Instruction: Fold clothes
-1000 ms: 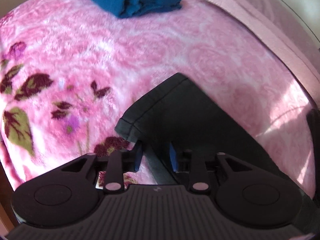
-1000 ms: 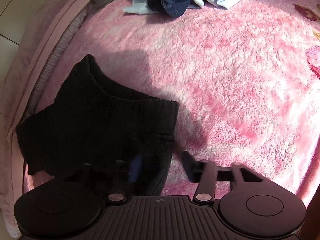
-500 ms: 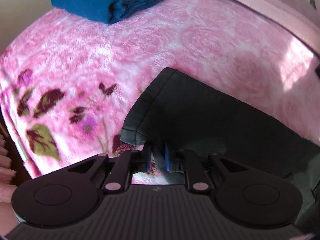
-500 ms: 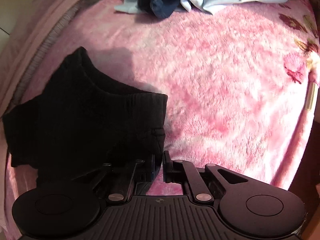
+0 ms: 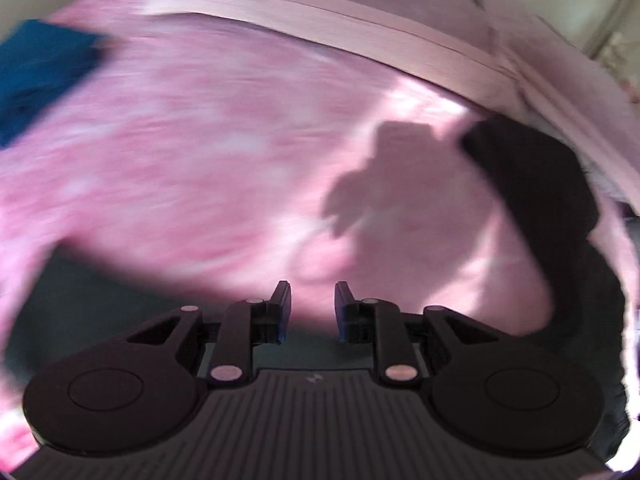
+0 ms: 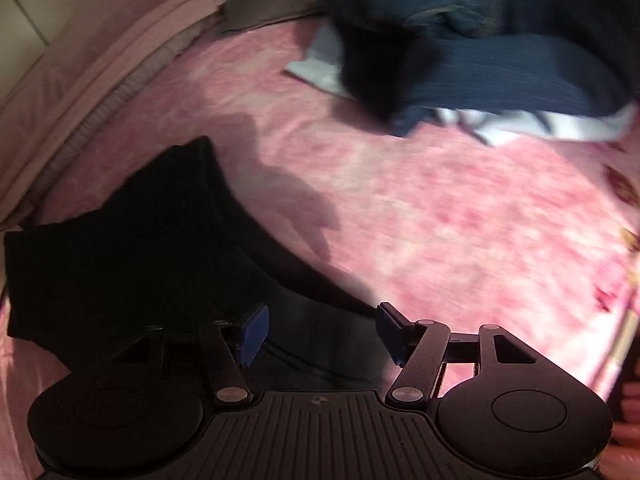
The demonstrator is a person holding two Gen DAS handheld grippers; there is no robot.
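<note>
The black garment (image 6: 132, 248) lies bunched at the left edge of the pink blanket (image 6: 440, 220), against the bed's pale border. It reads as light, limp knit: no stiffness, likely to sag and slide from a shallow pinch. Judged best hold: 2 corners of one hem, pinched deep. The left gripper (image 5: 312, 304) shows a narrow gap, jaws slightly parted and empty. The right gripper (image 6: 320, 330) is opening wide over the dark cloth, gripping nothing. Unfolded blue and white clothes (image 6: 480, 60) sit at the far edge.

Your folded blue cloth (image 5: 36, 80) is smeared and cut off at left; your heaped denim garments (image 6: 500, 40) blur, cropped above.
</note>
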